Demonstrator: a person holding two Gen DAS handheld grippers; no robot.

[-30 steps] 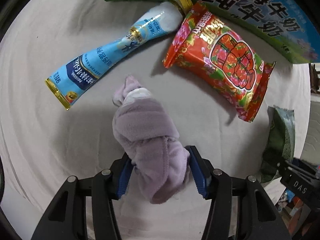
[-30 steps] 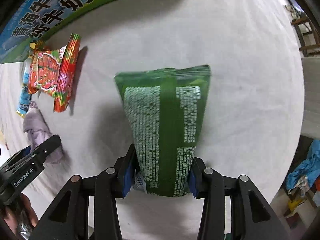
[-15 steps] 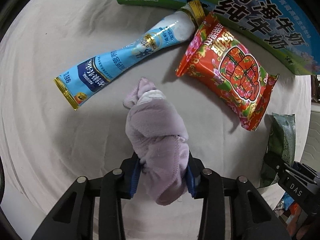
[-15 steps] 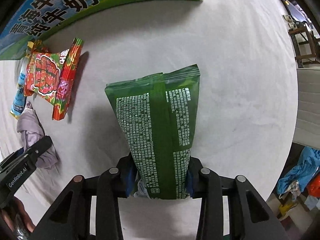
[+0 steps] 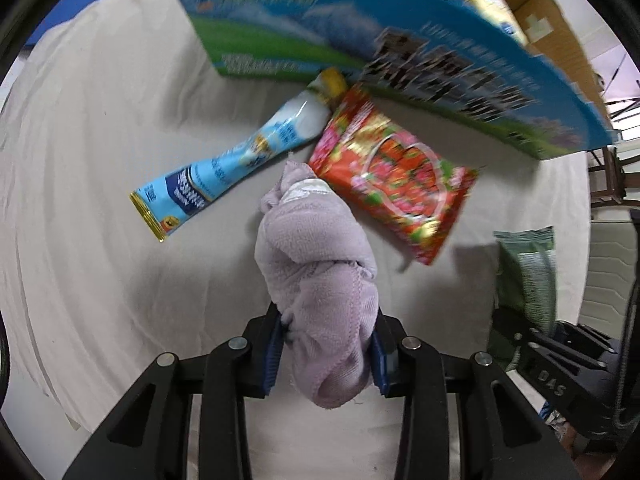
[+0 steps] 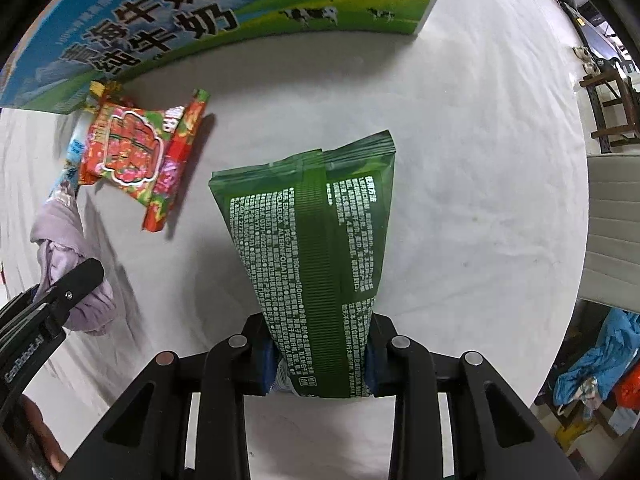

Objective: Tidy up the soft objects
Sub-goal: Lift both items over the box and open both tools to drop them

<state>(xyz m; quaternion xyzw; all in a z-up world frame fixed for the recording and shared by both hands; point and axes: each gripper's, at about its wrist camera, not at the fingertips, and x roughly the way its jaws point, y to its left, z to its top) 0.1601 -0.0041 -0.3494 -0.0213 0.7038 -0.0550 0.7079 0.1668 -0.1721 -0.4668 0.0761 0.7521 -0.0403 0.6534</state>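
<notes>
My left gripper (image 5: 328,348) is shut on a rolled lilac cloth (image 5: 316,248), which hangs lifted off the white table cover (image 5: 100,160). In the right wrist view my right gripper (image 6: 320,360) is shut on the lower end of a green packet (image 6: 316,240), also raised above the table. That green packet (image 5: 528,272) shows at the right edge of the left wrist view. The lilac cloth (image 6: 60,232) appears at the far left of the right wrist view. A light blue tube packet (image 5: 224,164) and a red flowered snack packet (image 5: 392,172) lie on the table beyond the cloth.
A large blue and green milk carton box (image 5: 380,52) stands at the back, with bags inside its open top (image 5: 492,0). The table's edge runs down the right side, with a wooden chair (image 6: 612,100) and blue fabric (image 6: 600,360) on the floor beyond.
Both grippers have closed tighter on the cloth and the green packet and risen with them. The table items look smaller and the carton box's open top has come into view.
</notes>
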